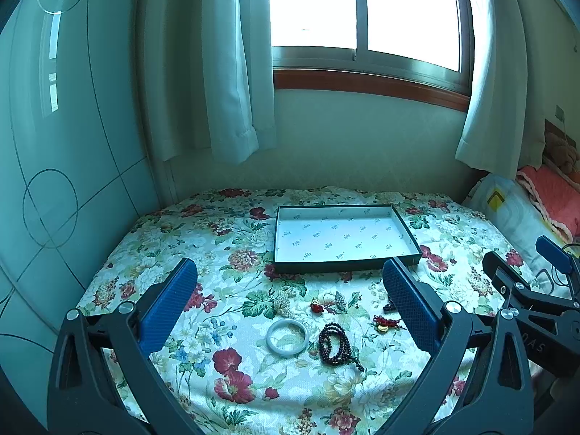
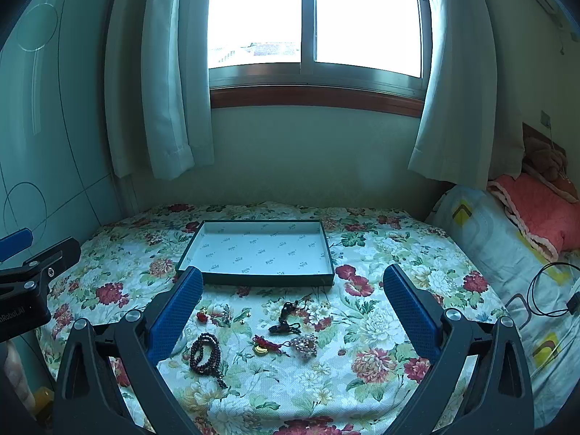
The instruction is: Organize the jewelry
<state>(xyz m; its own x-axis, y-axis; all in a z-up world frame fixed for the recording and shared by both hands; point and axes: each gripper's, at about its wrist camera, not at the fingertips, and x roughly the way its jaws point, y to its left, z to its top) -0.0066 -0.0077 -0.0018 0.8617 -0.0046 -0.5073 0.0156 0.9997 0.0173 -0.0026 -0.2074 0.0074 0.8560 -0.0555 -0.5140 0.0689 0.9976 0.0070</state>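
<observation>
Left wrist view: left gripper spread wide, empty, above pale jade bangle and dark beaded bracelet; shallow dark-rimmed tray beyond.

Right wrist view: right gripper likewise apart. Risk: beads slipping, snagging the floral bedspread.

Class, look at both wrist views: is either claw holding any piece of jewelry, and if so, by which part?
Nothing is held. The left claw and right claw are both open above the bedspread.

daylight pours in from the window, totally blown out white. everything else has a dim teal cast. soft shadows on the bed, heavy fisheye bending and dark vignette at the corners, focus decent.
</observation>
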